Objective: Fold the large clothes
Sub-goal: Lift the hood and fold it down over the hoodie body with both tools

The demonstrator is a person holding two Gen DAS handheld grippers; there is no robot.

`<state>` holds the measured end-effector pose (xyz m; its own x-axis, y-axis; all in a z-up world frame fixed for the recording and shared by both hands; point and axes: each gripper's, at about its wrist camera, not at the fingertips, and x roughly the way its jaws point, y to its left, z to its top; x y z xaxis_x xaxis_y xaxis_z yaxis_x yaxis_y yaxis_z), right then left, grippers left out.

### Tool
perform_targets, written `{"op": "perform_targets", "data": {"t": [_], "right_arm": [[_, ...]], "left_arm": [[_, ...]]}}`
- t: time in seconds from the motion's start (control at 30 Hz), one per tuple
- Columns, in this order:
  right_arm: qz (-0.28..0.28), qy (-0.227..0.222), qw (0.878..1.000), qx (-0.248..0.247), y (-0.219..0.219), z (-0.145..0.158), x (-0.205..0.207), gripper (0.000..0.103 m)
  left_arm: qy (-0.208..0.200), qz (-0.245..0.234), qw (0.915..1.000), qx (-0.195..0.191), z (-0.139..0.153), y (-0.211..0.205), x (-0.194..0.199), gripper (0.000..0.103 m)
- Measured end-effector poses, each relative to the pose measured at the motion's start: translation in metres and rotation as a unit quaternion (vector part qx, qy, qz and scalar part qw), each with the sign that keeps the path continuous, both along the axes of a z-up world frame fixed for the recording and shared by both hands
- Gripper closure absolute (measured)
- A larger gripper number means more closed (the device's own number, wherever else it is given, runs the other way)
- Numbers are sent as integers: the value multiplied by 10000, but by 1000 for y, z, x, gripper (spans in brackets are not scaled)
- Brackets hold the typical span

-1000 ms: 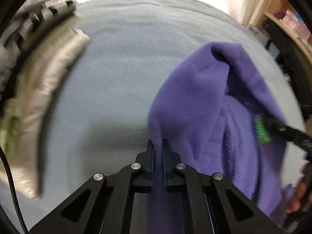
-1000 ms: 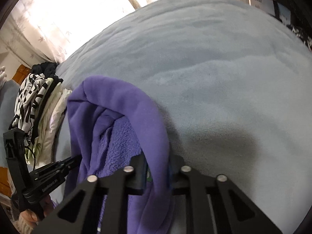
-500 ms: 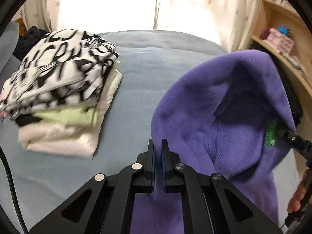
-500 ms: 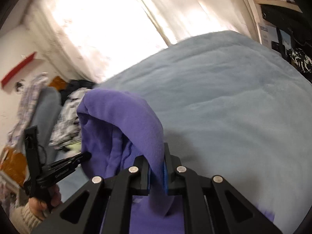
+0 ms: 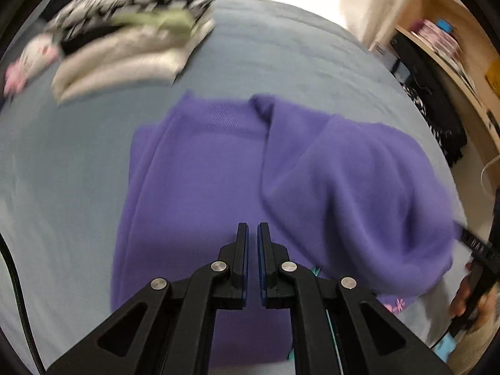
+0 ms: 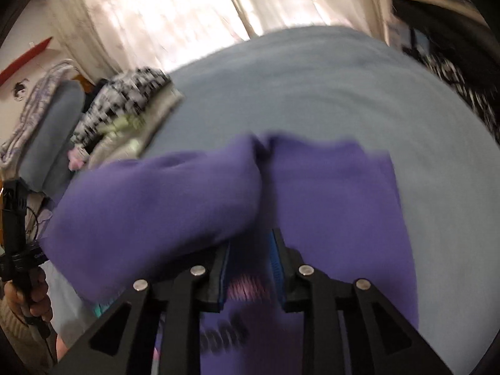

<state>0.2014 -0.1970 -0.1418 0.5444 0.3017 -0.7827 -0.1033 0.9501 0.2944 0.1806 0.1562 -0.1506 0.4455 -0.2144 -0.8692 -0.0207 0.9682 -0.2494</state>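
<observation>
A purple fleece garment (image 5: 218,168) lies partly spread on a pale blue bed (image 5: 62,187), the landmark for everything here. Up and to the left of the garment, on the same bed, sits a stack of folded clothes (image 5: 125,47), blurred, with a black-and-white patterned piece on top; it likely holds finished items kept clear of the working space.

The left half of the garment lies flat against the bed, while its right half bulges in a raised fold, probably because it has not settled. The left claw (image 5: 252,234) hovers above the garment's near edge with its jaws together and nothing visibly pinched between them. The right claw (image 6: 250,250) is over the garment too; its jaws have just been opening and stand apart, with purple fleece draped across the left jaw, apparently letting the cloth go so the fold can drop onto the bed. Wooden shelves (image 5: 453,47) stand beyond the bed's right side.
</observation>
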Motion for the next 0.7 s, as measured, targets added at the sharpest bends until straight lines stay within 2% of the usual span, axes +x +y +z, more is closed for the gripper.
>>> {"op": "perform_targets", "data": {"t": [0.1, 0.17, 0.23, 0.43, 0.7], "right_arm": [[-200, 128, 9995, 210, -7, -9, -20, 73], [-257, 73, 9990, 355, -9, -7, -32, 53], [-259, -3, 9986, 456, -6, -4, -46, 42], [-30, 114, 9953, 960, 3, -6, -70, 41], [202, 316, 9869, 1568, 17, -19, -62, 41]], "left_arm": [[5, 124, 9996, -270, -3, 9, -14, 99], [8, 141, 9991, -409, 0, 12, -21, 98], [7, 139, 9982, -589, 2, 14, -26, 96], [-2, 52, 9929, -1190, 9, 11, -37, 90], [56, -260, 9719, -2340, -14, -3, -22, 77]]}}
